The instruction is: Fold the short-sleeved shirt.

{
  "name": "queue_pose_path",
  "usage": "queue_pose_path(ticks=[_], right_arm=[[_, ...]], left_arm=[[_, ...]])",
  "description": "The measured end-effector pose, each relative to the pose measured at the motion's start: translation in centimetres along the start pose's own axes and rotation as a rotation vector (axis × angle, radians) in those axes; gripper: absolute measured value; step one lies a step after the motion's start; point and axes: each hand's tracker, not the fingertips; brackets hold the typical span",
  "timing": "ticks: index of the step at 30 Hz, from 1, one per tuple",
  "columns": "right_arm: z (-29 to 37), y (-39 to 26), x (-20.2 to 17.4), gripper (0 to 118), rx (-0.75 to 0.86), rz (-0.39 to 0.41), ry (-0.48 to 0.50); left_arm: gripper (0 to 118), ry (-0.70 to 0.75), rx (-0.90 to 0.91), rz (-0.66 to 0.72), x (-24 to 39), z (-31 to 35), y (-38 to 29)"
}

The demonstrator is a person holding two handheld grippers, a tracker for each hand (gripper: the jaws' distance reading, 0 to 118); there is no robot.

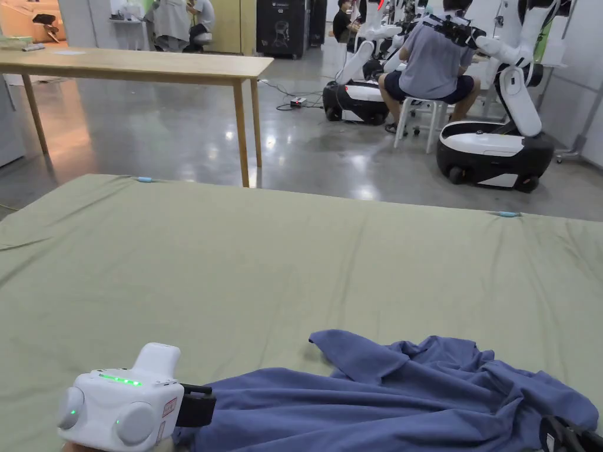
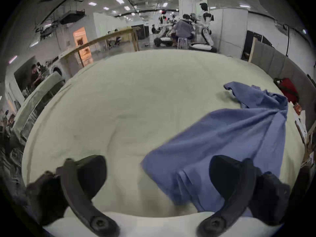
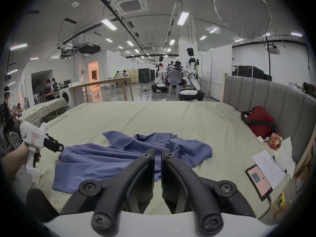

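Behind the bed I see a big hall with a shiny floor, a long wooden table (image 1: 135,63) and a person sitting on a stool (image 1: 433,56) between white robots. My work surface is the green sheet (image 1: 282,259) of the bed, mostly bare.

The blue shirt (image 1: 388,400) lies crumpled at the near edge of the sheet, about 5 o'clock in the head view. Its long axis runs left to right, from one gripper toward the other, and one corner points to 12 o'clock.

My left gripper (image 2: 157,175) is at 7 o'clock in the head view, low over the sheet, with its nose at the left end of the shirt. Its jaws stand wide apart and hold nothing. In the left gripper view the right jaw is over the blue cloth and the left jaw is over bare sheet, so the cloth edge lies between them, toward 2 o'clock. From the right gripper view, the left gripper (image 3: 56,145) hovers just beside the left edge of the shirt.

My right gripper (image 3: 158,157) has its jaws almost together, with only a thin gap, and I see no cloth in them. The shirt lies directly ahead of it, at 12 o'clock.

I judge the left one is nearer to a grasp; it needs to go down on the edge and close.
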Motion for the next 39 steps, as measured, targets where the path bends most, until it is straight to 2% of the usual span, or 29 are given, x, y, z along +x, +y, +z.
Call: queue_pose_path(ticks=[1, 4, 5, 6, 8, 9, 11, 12, 13, 15, 22, 23, 24, 25, 26, 27, 29, 31, 32, 33, 34, 35, 36, 37, 39], right_arm=[[-0.1, 0.0, 0.2, 9, -0.003, -0.001, -0.008], [-0.4, 0.0, 1.0, 9, -0.013, -0.005, -0.026], [-0.4, 0.0, 1.2, 9, -0.015, -0.005, -0.033], [-0.5, 0.0, 1.6, 9, -0.017, -0.003, -0.040], [-0.6, -0.1, 2.1, 9, -0.022, -0.009, -0.049], [-0.7, -0.1, 2.5, 9, -0.028, -0.015, -0.051], [-1.2, 0.0, 3.4, 9, -0.037, -0.024, -0.057], [-1.6, 0.1, 4.1, 9, -0.042, -0.027, -0.063], [-2.2, 0.1, 5.0, 9, -0.049, -0.033, -0.071], [-3.9, 0.0, 7.2, 9, -0.070, -0.042, -0.134], [-13.7, 0.9, 15.7, 11, -0.242, -0.106, -0.205], [-15.3, 0.9, 16.5, 24, -0.267, -0.116, -0.208], [-17.3, 0.9, 17.3, 53, -0.297, -0.141, -0.197], [-19.4, 0.9, 17.9, 97, -0.338, -0.154, -0.187], [-20.9, 0.7, 18.1, 115, -0.375, -0.163, -0.171], [-22.4, 0.4, 18.1, 118, -0.383, -0.155, -0.189], [-24.3, -0.2, 18.0, 116, -0.374, -0.133, -0.203], [-26.0, -1.2, 17.8, 116, -0.436, -0.132, -0.177], [-26.5, -1.7, 17.6, 109, -0.461, -0.132, -0.170], [-26.8, -2.2, 17.2, 87, -0.510, -0.115, -0.158], [-26.6, -2.8, 17.0, 42, -0.544, -0.098, -0.108], [-26.4, -3.1, 16.5, 32, -0.543, -0.083, -0.071], [-25.7, -2.8, 15.7, 12, -0.490, -0.008, -0.140], [-25.2, -2.1, 15.6, 10, -0.477, -0.031, -0.093], [-24.2, -0.6, 16.2, 10, -0.492, -0.091, -0.070]], left_arm=[[116, 0.024, -0.054, 0.030, 0.3, -1.1, 0.4], [116, 0.045, -0.099, 0.000, -0.3, -4.3, 0.8], [113, 0.060, -0.107, -0.002, -0.3, -4.8, 0.7], [105, 0.053, -0.134, 0.006, -0.3, -5.4, 0.6], [72, -0.017, -0.201, 0.021, -0.5, -5.6, 0.0], [60, -0.053, -0.158, 0.029, -0.1, -5.0, -0.3], [47, -0.025, -0.133, -0.027, 1.0, -3.7, -0.2], [30, -0.044, -0.121, -0.045, 1.5, -3.2, -0.3], [6, -0.053, -0.110, -0.043, 1.8, -3.0, -0.5], [5, -0.056, -0.125, -0.042, 1.8, -2.3, -0.4], [4, -0.072, 0.029, -0.019, 0.8, 3.1, 2.7], [4, -0.068, 0.053, -0.024, 1.8, 4.5, 3.4], [4, -0.071, 0.060, -0.029, 2.0, 5.1, 3.9], [4, -0.067, 0.065, -0.033, 2.2, 5.3, 4.3], [4, -0.060, 0.075, -0.038, 2.3, 5.5, 4.5], [4, -0.052, 0.076, -0.044, 2.9, 5.8, 4.8], [4, -0.049, 0.075, -0.042, 3.1, 5.8, 4.9], [4, -0.045, 0.066, -0.040, 3.6, 5.9, 5.0], [4, -0.040, 0.061, -0.039, 3.7, 5.9, 5.0], [4, -0.036, 0.056, -0.039, 3.7, 5.7, 5.0], [4, -0.033, 0.054, -0.040, 3.8, 5.7, 4.9], [4, -0.034, 0.050, -0.039, 3.8, 5.6, 5.0], [4, -0.035, 0.047, -0.034, 3.8, 5.5, 5.0], [4, -0.038, 0.047, -0.029, 3.8, 5.5, 5.0], [3, -0.037, 0.057, -0.026, 3.6, 5.2, 5.4]])
